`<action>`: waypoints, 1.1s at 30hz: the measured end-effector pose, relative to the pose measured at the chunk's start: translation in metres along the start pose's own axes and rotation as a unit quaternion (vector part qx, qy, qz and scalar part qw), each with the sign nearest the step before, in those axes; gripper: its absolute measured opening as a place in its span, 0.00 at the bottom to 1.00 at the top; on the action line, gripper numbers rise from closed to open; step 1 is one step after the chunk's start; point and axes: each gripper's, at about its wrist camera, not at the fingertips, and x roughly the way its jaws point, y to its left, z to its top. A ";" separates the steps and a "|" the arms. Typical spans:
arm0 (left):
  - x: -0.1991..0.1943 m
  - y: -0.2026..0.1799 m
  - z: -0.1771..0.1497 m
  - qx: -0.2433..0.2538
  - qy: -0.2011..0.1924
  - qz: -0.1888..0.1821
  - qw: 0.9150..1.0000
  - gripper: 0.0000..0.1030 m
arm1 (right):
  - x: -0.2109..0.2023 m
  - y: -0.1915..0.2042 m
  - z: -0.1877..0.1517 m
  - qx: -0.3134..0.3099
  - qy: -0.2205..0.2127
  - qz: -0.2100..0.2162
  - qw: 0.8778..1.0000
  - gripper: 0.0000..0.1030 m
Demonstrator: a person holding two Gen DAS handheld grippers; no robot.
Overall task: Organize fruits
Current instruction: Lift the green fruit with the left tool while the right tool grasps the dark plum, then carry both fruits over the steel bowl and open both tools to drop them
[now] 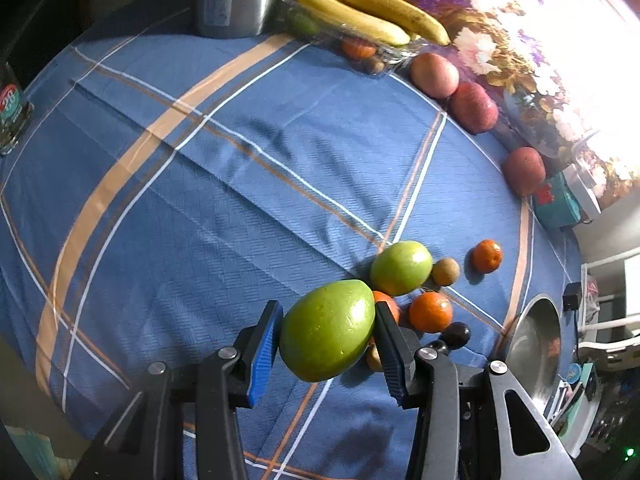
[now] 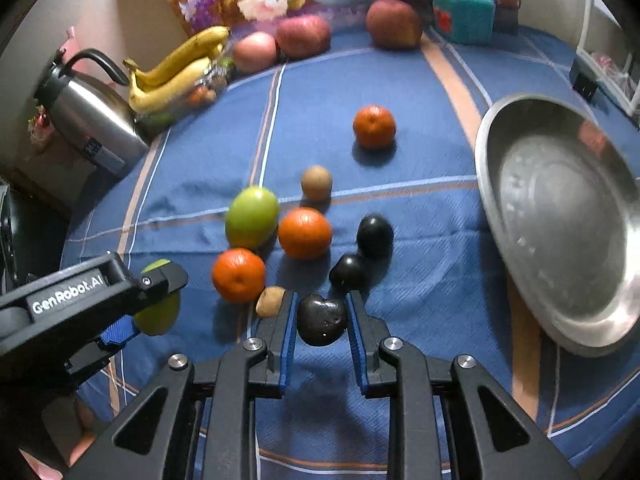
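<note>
A blue checked tablecloth [image 2: 400, 80] covers the table, its far edge running into a flowered cloth [image 1: 500, 32] that is washed out by glare at the upper right of the left wrist view. A metal bowl [image 2: 560, 220] sits tilted at the right side of the table; its far rim is cut off by the frame edge. At the back left stands a steel kettle [image 2: 92, 116], only its lower body visible in the left wrist view. Beside it a bunch of bananas [image 1: 360, 4] lies over a clear plastic tray [image 1: 360, 46] that holds an orange and other fruit too blurred to name. Three red apples [image 1: 474, 106] line the far edge, next to a teal box [image 2: 464, 16].

The left gripper [image 1: 328, 340] pinches a large green mango [image 1: 328, 330] between its blue pads, held just above the cloth; in the right wrist view the gripper's body hides most of that fruit. Just past it a second green mango [image 2: 252, 216] rests on the cloth, with three oranges [image 2: 305, 233] around it, one of them mostly hidden behind the left gripper's finger in the left wrist view. Two small brown kiwis [image 2: 317, 182] lie near, the nearer one partly covered by the right gripper's finger.

The right gripper [image 2: 322, 320] is closed on a dark plum [image 2: 322, 320], near the front of the table. Two more plums [image 2: 374, 230] sit touching each other just beyond it.
</note>
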 end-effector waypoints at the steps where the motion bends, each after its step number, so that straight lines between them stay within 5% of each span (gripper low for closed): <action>1: -0.001 -0.002 0.000 0.004 -0.002 0.000 1.000 0.47 | -0.003 -0.001 0.001 0.000 -0.005 -0.003 1.000 0.24; 18: 0.006 -0.076 -0.016 0.106 -0.009 0.006 0.994 0.47 | -0.034 -0.064 0.033 0.060 -0.059 -0.093 0.992 0.25; 33: 0.022 -0.175 -0.037 0.225 0.009 -0.012 0.974 0.47 | -0.065 -0.149 0.053 0.154 -0.092 -0.131 0.975 0.25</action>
